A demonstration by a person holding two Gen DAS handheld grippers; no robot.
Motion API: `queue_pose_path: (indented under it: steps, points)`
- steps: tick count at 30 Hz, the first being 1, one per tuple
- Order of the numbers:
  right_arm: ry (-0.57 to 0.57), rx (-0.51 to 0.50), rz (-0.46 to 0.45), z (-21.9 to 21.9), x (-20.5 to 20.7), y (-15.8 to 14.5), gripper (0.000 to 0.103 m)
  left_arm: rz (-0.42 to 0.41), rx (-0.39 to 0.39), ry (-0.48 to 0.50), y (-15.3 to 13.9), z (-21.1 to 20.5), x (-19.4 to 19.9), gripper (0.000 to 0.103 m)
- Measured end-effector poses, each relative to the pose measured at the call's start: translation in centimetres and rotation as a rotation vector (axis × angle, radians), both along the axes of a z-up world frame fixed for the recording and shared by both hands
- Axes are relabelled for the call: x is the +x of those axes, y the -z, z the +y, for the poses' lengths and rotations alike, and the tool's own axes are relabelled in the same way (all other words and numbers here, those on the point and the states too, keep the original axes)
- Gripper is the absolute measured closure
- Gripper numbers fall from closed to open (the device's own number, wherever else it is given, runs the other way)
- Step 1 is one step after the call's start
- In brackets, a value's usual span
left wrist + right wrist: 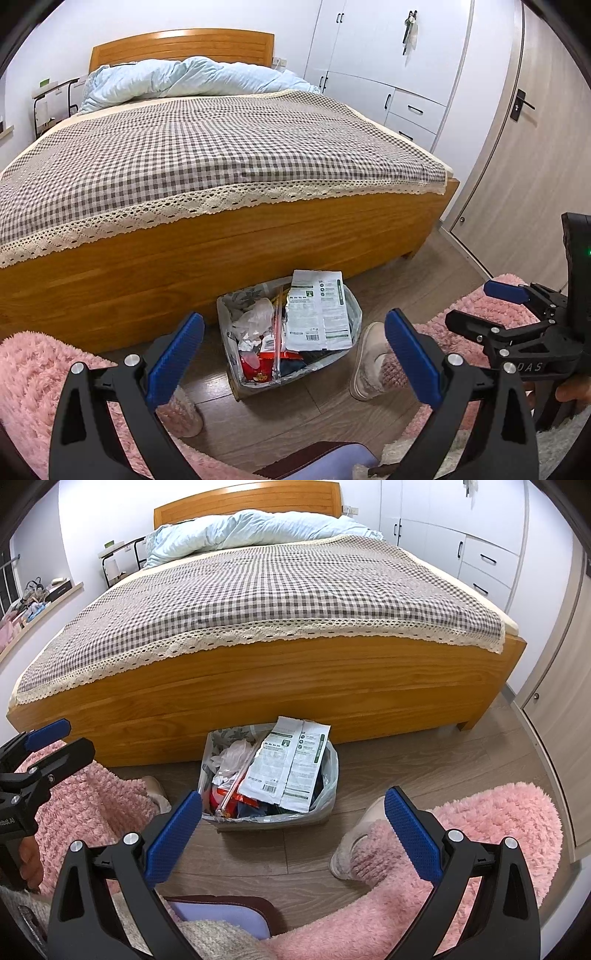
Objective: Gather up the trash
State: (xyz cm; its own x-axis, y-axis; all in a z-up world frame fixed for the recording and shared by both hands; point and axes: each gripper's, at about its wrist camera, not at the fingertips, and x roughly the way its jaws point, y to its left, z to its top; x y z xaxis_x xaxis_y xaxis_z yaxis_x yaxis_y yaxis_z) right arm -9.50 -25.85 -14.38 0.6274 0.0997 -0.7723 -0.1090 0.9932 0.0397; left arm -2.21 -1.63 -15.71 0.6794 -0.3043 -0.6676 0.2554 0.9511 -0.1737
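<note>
A small trash bin [355,314] [331,771] lined with a clear bag stands on the wood floor against the foot of the bed. It is heaped with rubbish. A large white printed packet [317,314] [290,766] lies on top, crumpled white plastic [255,317] [232,755] sits beside it, and a red wrapper [258,365] [221,798] is lower down. My left gripper [294,316] [70,740] is open and holds nothing, hovering short of the bin. My right gripper [293,795] [476,306] is open too, with nothing between its blue pads [173,842].
The wooden bed [221,236] [295,686] with a checked cover rises right behind the bin. A person's legs in fluffy pink trousers [33,376] [461,849] and slippers [369,362] [351,849] flank the bin. White wardrobe [388,55] and a door [528,166] stand to the right.
</note>
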Motion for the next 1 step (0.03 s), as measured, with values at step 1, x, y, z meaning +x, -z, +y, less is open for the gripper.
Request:
queue_pose_path:
  steps: [1]
  points:
    - [0.0,0.001,0.002,0.0,0.05,0.02,0.008,0.003,-0.002,0.0,0.05,0.03,0.11,0.008]
